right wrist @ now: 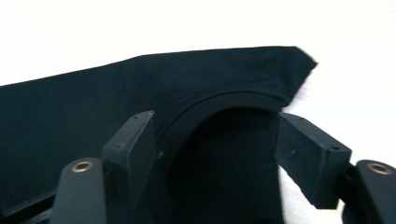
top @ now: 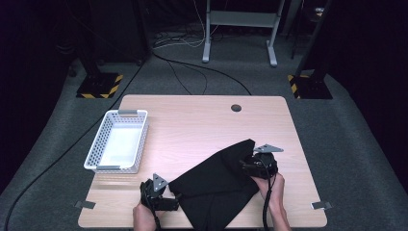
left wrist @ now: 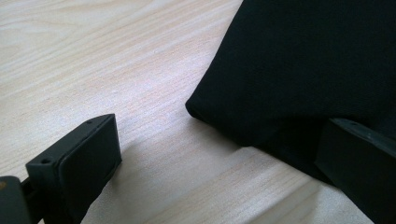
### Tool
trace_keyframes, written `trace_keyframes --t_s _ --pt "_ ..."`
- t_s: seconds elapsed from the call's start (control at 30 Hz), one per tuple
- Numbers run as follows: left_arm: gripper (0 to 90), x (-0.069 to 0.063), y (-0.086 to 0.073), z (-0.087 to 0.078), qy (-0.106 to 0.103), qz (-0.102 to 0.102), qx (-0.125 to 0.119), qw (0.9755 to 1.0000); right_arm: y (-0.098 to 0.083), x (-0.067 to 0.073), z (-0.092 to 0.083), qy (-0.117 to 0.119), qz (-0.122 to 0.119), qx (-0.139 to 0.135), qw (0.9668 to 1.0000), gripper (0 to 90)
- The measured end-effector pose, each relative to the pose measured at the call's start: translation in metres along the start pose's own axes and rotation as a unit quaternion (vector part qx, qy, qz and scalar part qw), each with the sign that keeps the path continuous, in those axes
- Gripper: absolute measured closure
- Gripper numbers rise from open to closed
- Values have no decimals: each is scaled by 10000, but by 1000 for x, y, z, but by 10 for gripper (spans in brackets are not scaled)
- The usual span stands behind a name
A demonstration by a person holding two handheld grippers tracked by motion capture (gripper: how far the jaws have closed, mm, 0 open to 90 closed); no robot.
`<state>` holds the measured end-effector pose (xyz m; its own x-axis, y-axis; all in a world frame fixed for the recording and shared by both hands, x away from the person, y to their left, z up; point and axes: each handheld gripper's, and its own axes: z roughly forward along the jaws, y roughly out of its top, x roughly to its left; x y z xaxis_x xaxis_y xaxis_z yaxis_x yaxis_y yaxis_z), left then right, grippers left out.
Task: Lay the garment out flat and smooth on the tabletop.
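Observation:
A black garment (top: 216, 178) lies folded on the near part of the light wooden table (top: 192, 120), and its near edge hangs over the table's front. At the garment's left corner my left gripper (top: 174, 202) stands open. In the left gripper view one jaw rests over bare wood and the other is against the cloth (left wrist: 303, 70), with the left gripper (left wrist: 219, 158) not pinching it. My right gripper (top: 245, 166) is at the garment's right upper edge. Its jaws stand apart over the curved collar seam of the cloth (right wrist: 93, 107), so the right gripper (right wrist: 215, 149) is open.
A white perforated basket (top: 96, 144) sits at the table's left side with nothing in it. A round cable hole (top: 235, 108) is near the far edge. Tape marks (top: 321, 205) sit at the front corners. Cables cross the floor beyond the table.

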<state>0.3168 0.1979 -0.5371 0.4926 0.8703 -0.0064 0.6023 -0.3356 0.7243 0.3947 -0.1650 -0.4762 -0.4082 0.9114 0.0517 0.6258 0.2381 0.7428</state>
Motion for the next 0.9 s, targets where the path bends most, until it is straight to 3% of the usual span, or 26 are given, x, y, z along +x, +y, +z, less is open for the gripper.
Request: trace_keyframes --t_s 0.1,0.23,0.43,0.57,0.67,0.83,0.9 --pt "3 0 0 0 1 -1 1 10000 -3 7 1 55 -107 75 9999 262" --pt "3 0 0 0 2 -1 2 10000 -8 10 12 -116 -227 289 9993 235" --pt "3 0 0 0 2 0 3 10000 -17 1 27 -468 -233 532 9972 229" --pt "3 0 0 0 4 1 5 10000 -22 -5 32 -467 -128 600 9970 209" --pt "3 0 0 0 -7 11 10 10000 -24 -9 28 -342 -64 466 9983 179" --pt "1 -2 3 -2 -21 36 39 10000 -29 -24 6 -222 187 174 9994 153" --pt "1 -6 7 -4 -58 60 -84 9999 -34 -30 -4 -184 288 74 9994 139"
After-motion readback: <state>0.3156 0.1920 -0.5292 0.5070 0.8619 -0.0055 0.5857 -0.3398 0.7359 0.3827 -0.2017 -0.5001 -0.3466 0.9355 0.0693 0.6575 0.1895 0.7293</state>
